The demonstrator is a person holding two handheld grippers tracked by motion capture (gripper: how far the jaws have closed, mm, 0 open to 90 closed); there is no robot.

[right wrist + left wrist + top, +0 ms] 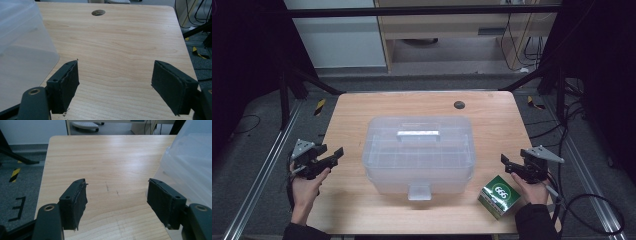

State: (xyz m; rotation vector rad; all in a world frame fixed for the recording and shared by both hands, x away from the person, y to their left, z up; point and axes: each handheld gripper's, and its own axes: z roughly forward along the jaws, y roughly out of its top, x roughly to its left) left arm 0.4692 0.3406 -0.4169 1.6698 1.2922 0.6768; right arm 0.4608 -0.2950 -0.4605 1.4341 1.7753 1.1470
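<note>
Both hands are hovering at the edges of the desk (362, 107) and nothing is being handled yet. The left gripper (336, 154) is sitting off the near-left side with its jaws spread wide and nothing between them; from the left gripper view, bare wood is showing between the pads and the clear storage box (190, 162) is looming at the right edge. The right gripper (507, 164) is mirroring it on the other side, jaws also standing wide and empty, with the box wall at the left of its own view.

The storage box (419, 150) is sitting square in the middle of the desk, lid on, white handle lying flat on top and the front latch (419, 191) looking closed as far as I can tell. Nearest the right hand, the small green carton (499, 196) is resting on the near-right corner, just below that gripper and apart from the box.

So, by my reading, this is the very start: box unopened, carton untouched. Everything is left to do, most likely freeing the latch, lifting the lid and getting the carton inside, though that's a judgement from the layout.
</note>
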